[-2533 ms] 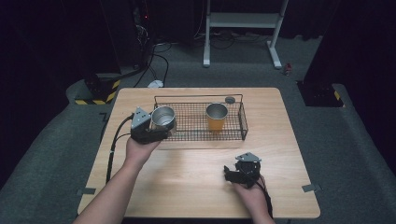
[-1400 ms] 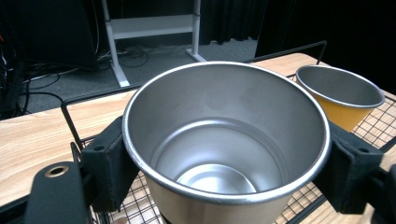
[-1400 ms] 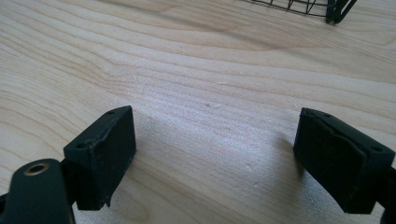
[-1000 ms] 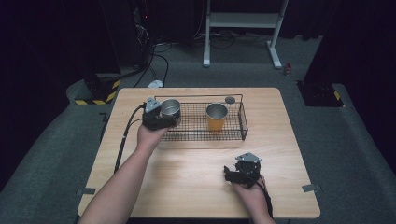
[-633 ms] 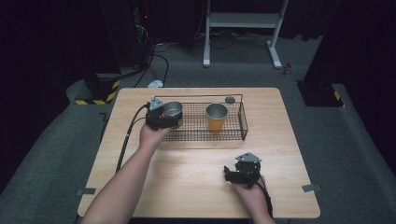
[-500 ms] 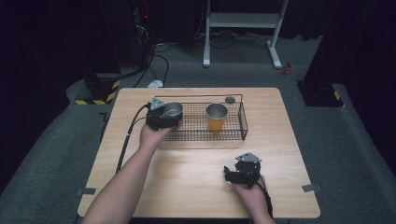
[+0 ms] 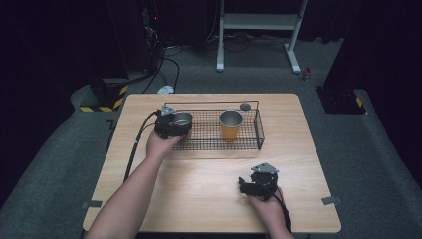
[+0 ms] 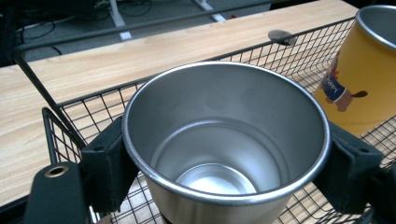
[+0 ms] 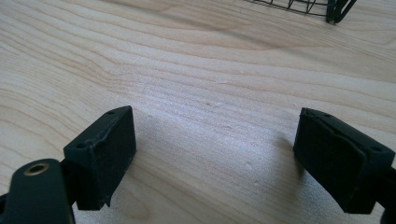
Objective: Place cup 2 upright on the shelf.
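Note:
My left gripper (image 7: pixel 175 124) is shut on a bare steel cup (image 7: pixel 182 119) (image 8: pixel 224 140), its two black pads pressing the cup's sides just under the rim. The cup stands upright over the left end of a black wire basket (image 7: pixel 249 142) (image 8: pixel 56 116). An orange steel-lined cup with a cartoon dog (image 7: pixel 231 124) (image 8: pixel 364 79) stands upright in the basket's middle. My right gripper (image 7: pixel 247 185) (image 9: pixel 215 154) rests low over the bare wood near the table's front, open, with nothing between its jaws.
A small round grey disc (image 7: pixel 245 106) (image 8: pixel 279 35) lies on the table just behind the basket. The wooden table (image 7: pixel 209 199) has bare room in front of the basket. Cables trail off the left edge.
My left gripper carried the steel cup rightward and away from me, from beside the basket's left end to over the basket. The right gripper has stayed put.

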Available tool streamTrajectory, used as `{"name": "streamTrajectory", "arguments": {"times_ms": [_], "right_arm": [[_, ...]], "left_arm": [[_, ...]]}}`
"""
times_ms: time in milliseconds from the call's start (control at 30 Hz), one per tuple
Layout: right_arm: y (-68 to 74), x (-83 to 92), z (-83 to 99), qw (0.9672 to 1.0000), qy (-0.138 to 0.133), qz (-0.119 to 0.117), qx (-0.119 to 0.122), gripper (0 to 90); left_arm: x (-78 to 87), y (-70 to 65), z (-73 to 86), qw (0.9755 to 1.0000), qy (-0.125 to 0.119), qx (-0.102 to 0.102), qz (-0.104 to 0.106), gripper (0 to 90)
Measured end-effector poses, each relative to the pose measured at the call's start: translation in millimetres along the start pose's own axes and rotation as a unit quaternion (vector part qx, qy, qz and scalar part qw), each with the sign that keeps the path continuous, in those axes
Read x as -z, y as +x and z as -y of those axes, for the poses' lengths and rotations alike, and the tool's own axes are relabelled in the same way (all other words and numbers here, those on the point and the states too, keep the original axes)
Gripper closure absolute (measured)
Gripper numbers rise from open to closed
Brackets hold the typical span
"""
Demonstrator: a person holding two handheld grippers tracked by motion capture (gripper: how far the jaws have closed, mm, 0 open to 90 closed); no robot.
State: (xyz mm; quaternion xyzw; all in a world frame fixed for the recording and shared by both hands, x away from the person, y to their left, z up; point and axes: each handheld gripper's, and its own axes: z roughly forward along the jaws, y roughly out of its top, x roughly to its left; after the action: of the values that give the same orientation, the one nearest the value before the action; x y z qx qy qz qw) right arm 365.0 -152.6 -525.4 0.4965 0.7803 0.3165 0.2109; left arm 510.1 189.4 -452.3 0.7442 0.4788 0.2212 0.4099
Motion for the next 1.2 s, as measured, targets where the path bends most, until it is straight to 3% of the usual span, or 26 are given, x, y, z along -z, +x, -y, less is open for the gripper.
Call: {"name": "streamTrajectory", "arguments": {"times_ms": [567, 700, 1200], "right_arm": [[0.1, 0.2, 0.1, 1.0000, 0.000, 0.000, -0.001, 12.9], [0.2, 0.2, 0.1, 1.0000, 0.000, 0.000, -0.001, 12.9], [0.0, 0.2, 0.1, 1.0000, 0.000, 0.000, 0.000, 12.9]], "left_arm": [[-12.7, -0.2, 4.1, 0.9986, 0.052, 0.005, 0.001, 18.8], [-14.5, -1.4, 2.4, 0.9978, 0.066, -0.001, 0.002, 18.7], [-19.3, -5.5, 0.9, 0.9967, 0.081, -0.006, 0.000, 18.6]]}}
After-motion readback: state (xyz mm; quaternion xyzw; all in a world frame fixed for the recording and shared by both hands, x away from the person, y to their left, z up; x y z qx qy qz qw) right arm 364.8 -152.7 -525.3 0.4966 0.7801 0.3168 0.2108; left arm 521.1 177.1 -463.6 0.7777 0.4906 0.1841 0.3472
